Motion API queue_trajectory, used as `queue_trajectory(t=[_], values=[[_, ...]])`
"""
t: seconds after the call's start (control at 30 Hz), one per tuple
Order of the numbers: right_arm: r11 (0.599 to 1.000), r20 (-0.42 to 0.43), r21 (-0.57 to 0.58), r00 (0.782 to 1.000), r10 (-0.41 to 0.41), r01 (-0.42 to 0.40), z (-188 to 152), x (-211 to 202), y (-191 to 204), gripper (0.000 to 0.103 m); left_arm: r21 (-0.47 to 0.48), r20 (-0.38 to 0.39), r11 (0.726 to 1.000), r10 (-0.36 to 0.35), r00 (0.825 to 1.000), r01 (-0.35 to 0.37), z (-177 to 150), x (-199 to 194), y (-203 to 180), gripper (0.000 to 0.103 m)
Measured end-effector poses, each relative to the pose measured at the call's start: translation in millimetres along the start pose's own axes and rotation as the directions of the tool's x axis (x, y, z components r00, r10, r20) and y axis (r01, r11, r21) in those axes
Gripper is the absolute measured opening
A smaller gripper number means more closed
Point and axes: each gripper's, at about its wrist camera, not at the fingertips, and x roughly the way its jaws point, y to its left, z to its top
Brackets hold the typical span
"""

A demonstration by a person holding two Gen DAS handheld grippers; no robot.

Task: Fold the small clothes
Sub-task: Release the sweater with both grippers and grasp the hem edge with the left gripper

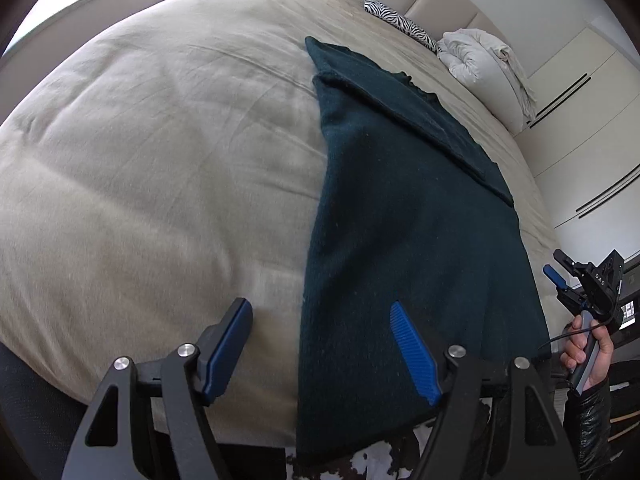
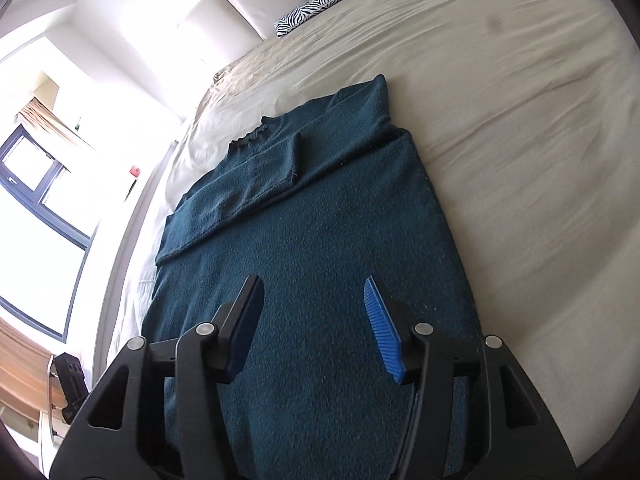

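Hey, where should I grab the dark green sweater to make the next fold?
Probably the hem corners nearest you: the sweater lies flat, sleeves already folded in. The open left gripper straddles its left edge; the open right gripper hangs above the hem.

Black claw [image 2: 314, 296], ribbed blue pads [image 2: 382, 338].

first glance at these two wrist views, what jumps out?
The dark teal sweater dominates: it lies flat on the beige bedspread, sleeves folded in across the body, hem toward the cameras. Both grippers are open over its near end, the left gripper straddling its left edge and the right gripper over its middle. At the headboard end sit a zebra-print pillow and a bundled white duvet.
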Motion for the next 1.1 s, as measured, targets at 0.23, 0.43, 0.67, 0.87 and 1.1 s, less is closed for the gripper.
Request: queue_trajectory(t=[0.23,0.43,0.67,0.87,1.1], values=[[1.0,-0.05,0.004,0.999,-0.009,0.01,-24,-24,-22,0.052,0.029,-0.092,0.999,-0.012,0.996,0.014,-23,3,-8,0.072],[0.998,-0.054,0.043,0.998,-0.036,0.039,-42,-54,-51,0.052,0.024,-0.142,1.0,0.004,0.99,-0.001,-30,6,-4,0.054],[0.994,-0.085,0.084,0.994,-0.069,0.076,-62,-77,-77,0.052,0.022,-0.179,1.0,0.008,0.984,-0.004,-29,8,-4,0.042],[0.989,-0.143,0.113,0.986,-0.081,0.097,-74,-93,-95,0.051,0.014,-0.179,1.0,-0.002,0.984,0.005,-30,10,-2,0.045],[0.983,-0.216,0.166,0.975,-0.047,0.084,-78,-98,-105,0.05,0.015,-0.196,1.0,-0.013,0.981,0.016,-32,12,-1,0.011]])
